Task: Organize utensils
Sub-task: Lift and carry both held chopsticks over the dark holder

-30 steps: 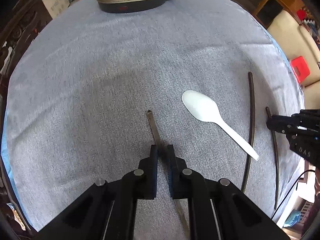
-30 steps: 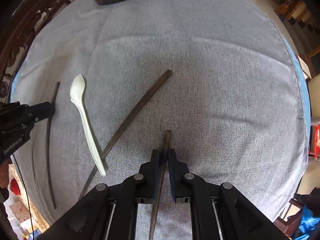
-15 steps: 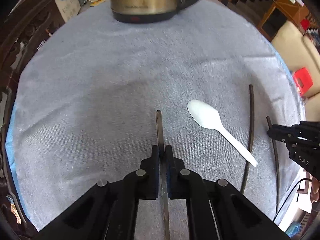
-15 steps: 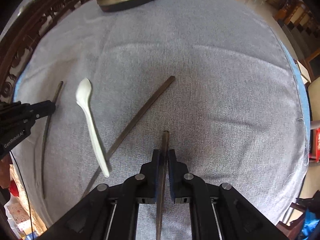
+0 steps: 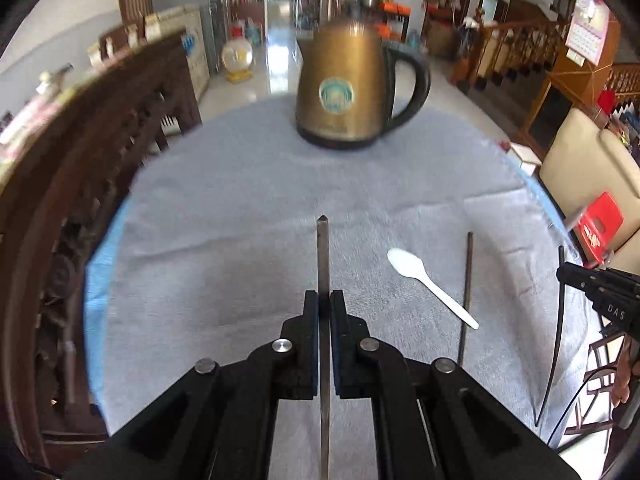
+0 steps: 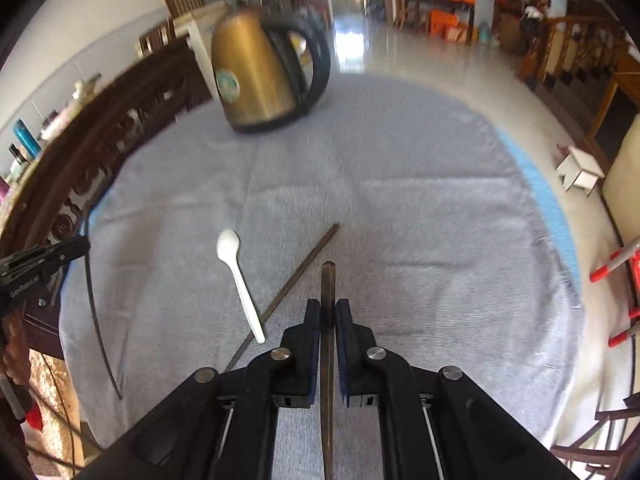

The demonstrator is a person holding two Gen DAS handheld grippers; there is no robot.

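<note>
Chopstick between left hand-held gripper fingers

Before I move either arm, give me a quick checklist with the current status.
1. Left gripper shut on left chopstick: ok.
2. Right gripper shut on right chopstick: ok.
3. Held chopsticks straight along the fingers: ok in both wrist views.
4. Spoon apart from the loose chopstick: cannot tell; its handle end lies right at the stick.
5. Kettle upright at the far side, away from both grippers: ok.
6. Sharp view: not ok; both pictures are blurred.
</note>
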